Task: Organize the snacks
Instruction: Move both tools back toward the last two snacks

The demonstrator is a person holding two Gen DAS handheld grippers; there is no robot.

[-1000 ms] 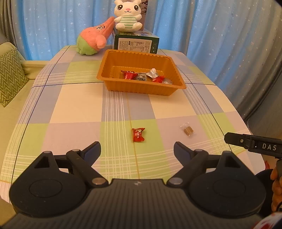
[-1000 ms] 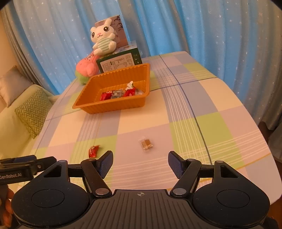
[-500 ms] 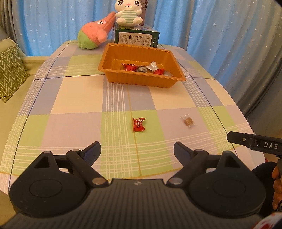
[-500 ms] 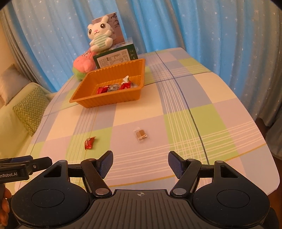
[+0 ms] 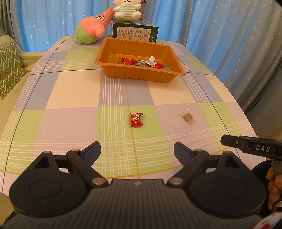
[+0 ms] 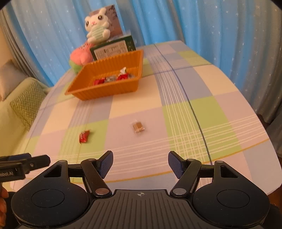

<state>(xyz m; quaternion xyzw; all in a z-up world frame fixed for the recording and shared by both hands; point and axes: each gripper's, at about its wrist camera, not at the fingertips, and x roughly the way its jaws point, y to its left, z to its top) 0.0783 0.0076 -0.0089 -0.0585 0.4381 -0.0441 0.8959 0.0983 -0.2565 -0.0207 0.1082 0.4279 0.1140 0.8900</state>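
A red wrapped candy (image 5: 136, 119) (image 6: 84, 136) and a clear-wrapped brown snack (image 5: 187, 117) (image 6: 138, 127) lie loose on the checked tablecloth. An orange tray (image 5: 112, 72) (image 6: 105, 92) farther back holds several wrapped snacks. My left gripper (image 5: 137, 151) is open and empty, above the table's near edge, in line with the red candy. My right gripper (image 6: 140, 163) is open and empty, near the front edge, in line with the brown snack. Each gripper's tip shows at the edge of the other's view.
A green box (image 5: 135, 32) with a white bunny plush (image 5: 127, 9) on it stands behind the tray, a pink-green plush (image 5: 91, 29) beside it. Blue curtains hang behind. A sofa with a zigzag cushion (image 5: 8, 68) is at the left.
Both grippers have drawn back and risen a little from the table; the snacks and tray look farther away. Both stay open. Nothing on the table has moved.
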